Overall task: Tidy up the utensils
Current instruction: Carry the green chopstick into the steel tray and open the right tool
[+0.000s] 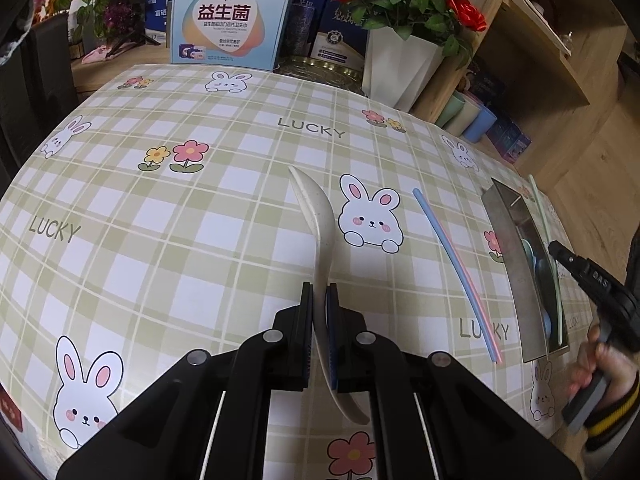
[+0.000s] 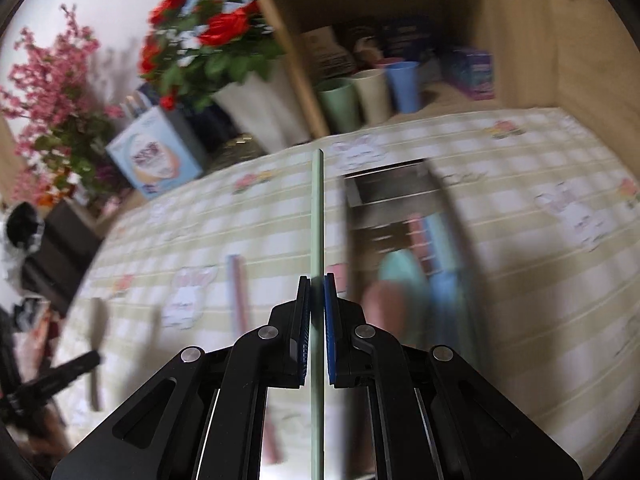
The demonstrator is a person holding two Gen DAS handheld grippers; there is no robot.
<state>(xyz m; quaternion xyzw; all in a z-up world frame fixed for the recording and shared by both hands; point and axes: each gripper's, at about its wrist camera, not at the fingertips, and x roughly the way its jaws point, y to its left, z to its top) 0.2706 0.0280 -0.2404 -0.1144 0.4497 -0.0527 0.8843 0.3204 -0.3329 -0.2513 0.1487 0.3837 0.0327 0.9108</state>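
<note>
My left gripper (image 1: 319,292) is shut on a cream spoon (image 1: 316,216), held above the checked tablecloth (image 1: 168,240). A blue and a pink chopstick (image 1: 456,268) lie side by side on the cloth to its right. Further right stands a steel utensil box (image 1: 508,264) with coloured spoons inside. My right gripper (image 2: 318,280) is shut on a pale green chopstick (image 2: 317,208), held just left of the steel box (image 2: 384,188), which holds green, pink and blue utensils. The right wrist view is blurred by motion. The right gripper also shows in the left wrist view (image 1: 556,248) beside the box.
A white pot of red roses (image 1: 396,68), a printed box (image 1: 230,20) and other packages stand along the table's far edge. A wooden shelf (image 2: 360,92) with three cups stands behind the table. The left gripper shows at the left in the right wrist view (image 2: 80,364).
</note>
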